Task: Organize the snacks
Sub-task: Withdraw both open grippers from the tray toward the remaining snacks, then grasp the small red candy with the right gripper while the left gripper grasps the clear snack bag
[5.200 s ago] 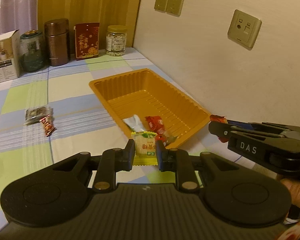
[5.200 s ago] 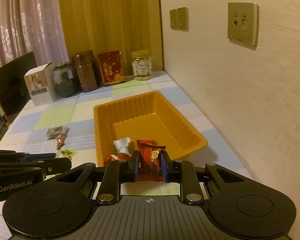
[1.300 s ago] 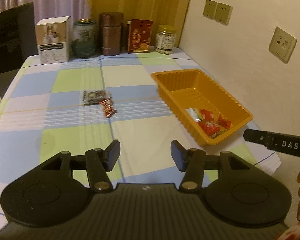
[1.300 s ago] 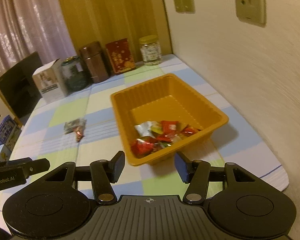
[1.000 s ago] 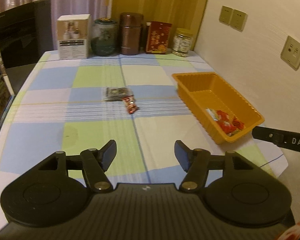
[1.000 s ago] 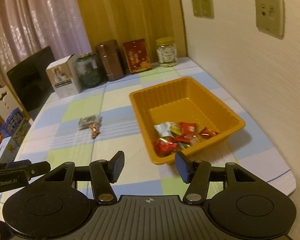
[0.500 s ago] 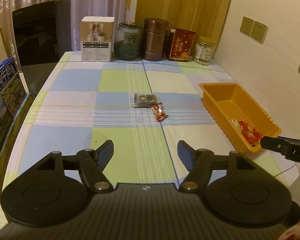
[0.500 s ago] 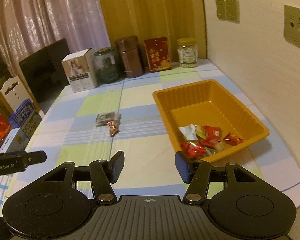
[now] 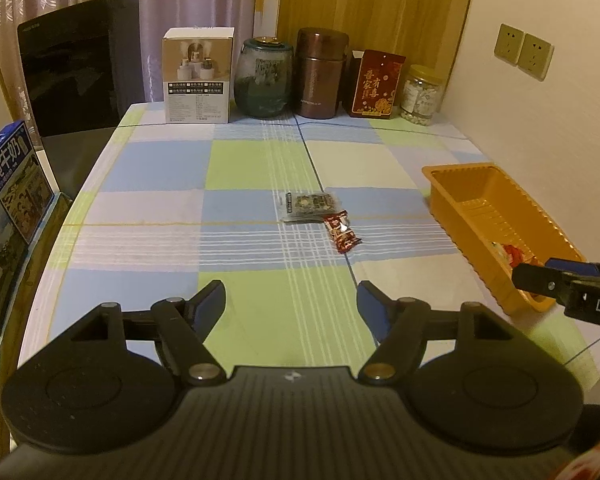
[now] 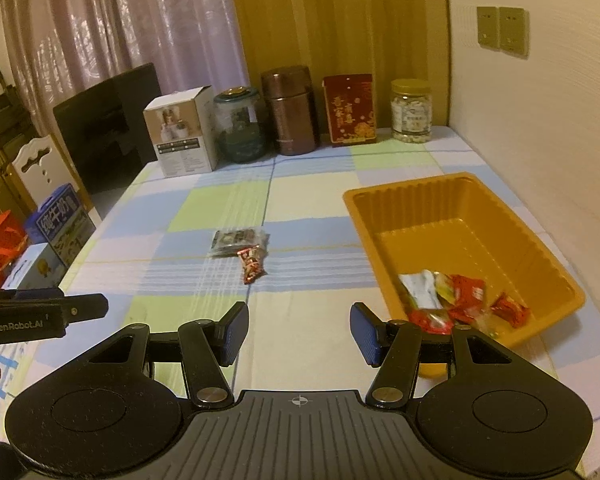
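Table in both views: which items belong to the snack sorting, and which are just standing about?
Belongs to the job:
- orange tray
- wrapped snacks in the tray
- red candy on the cloth
- dark packet touching it
- left tool, right tool, both empty

Just standing about:
- white box
- green jar
- brown canister
- red box
- clear jar
- milk carton

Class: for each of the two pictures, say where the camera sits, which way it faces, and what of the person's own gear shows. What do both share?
Left wrist: on the left gripper, facing down the table; right gripper enters at right.
Right wrist: on the right gripper, facing the orange tray; left gripper at left.
Shared: tray, dark packet, red candy, back-row jars.
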`<control>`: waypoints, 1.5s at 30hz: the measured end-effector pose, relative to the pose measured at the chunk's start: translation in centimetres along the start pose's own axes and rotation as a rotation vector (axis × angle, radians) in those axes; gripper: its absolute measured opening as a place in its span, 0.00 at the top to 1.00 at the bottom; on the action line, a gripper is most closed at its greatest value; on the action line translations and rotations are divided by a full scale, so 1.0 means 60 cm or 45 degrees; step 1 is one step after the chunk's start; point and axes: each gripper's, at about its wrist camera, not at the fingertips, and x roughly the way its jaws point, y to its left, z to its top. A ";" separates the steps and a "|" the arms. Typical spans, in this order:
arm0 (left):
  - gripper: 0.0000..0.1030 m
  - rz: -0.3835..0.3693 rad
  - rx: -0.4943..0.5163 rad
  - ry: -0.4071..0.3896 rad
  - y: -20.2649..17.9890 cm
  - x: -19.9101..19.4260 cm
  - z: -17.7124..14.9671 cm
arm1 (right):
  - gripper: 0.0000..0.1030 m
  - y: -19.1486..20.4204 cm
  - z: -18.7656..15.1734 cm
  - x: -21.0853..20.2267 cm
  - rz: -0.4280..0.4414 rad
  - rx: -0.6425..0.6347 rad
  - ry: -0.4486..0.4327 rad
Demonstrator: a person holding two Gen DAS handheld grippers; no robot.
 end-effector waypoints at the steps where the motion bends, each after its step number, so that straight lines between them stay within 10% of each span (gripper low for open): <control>1: 0.33 -0.001 0.002 0.004 0.002 0.006 0.002 | 0.45 0.003 0.002 0.008 0.003 -0.004 0.003; 40: 0.22 -0.002 0.009 -0.054 0.108 0.275 0.031 | 0.46 0.072 0.015 0.359 0.053 -0.258 0.017; 45: 0.22 -0.015 0.037 -0.047 0.106 0.292 0.034 | 0.60 0.083 0.012 0.393 0.058 -0.306 0.030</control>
